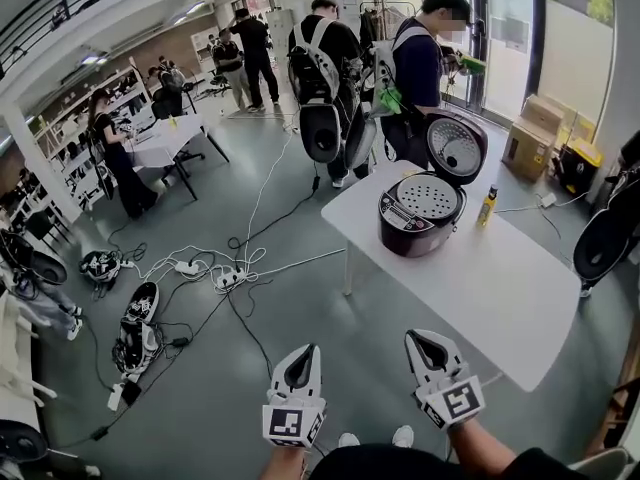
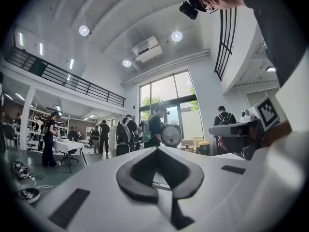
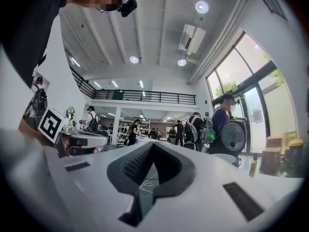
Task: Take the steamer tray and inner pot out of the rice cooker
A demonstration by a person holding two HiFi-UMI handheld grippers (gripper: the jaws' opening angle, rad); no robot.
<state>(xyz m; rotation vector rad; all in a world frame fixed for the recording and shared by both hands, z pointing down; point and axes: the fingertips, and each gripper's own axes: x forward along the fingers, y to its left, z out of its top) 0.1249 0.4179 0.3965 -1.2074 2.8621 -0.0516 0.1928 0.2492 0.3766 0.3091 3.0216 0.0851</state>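
A dark rice cooker (image 1: 412, 218) stands on the white table (image 1: 500, 288) with its lid (image 1: 456, 146) swung up. A white perforated steamer tray (image 1: 428, 198) sits in its mouth and hides the inner pot. Both grippers hang close to my body, well short of the cooker. The left gripper (image 1: 303, 354) is over the floor with its jaws shut and empty. The right gripper (image 1: 421, 341) is by the table's near edge, also shut and empty. In the left gripper view the left gripper (image 2: 158, 151) points level at the room. The right gripper view shows the right gripper (image 3: 152, 146) and the cooker's lid (image 3: 235, 137) far off.
A yellow bottle (image 1: 486, 208) stands on the table right of the cooker. A person (image 1: 425, 68) stands just behind the table. Cables and power strips (image 1: 205, 268) cross the floor to the left, with other cookers (image 1: 135, 318) lying there. Cardboard boxes (image 1: 530, 138) sit by the windows.
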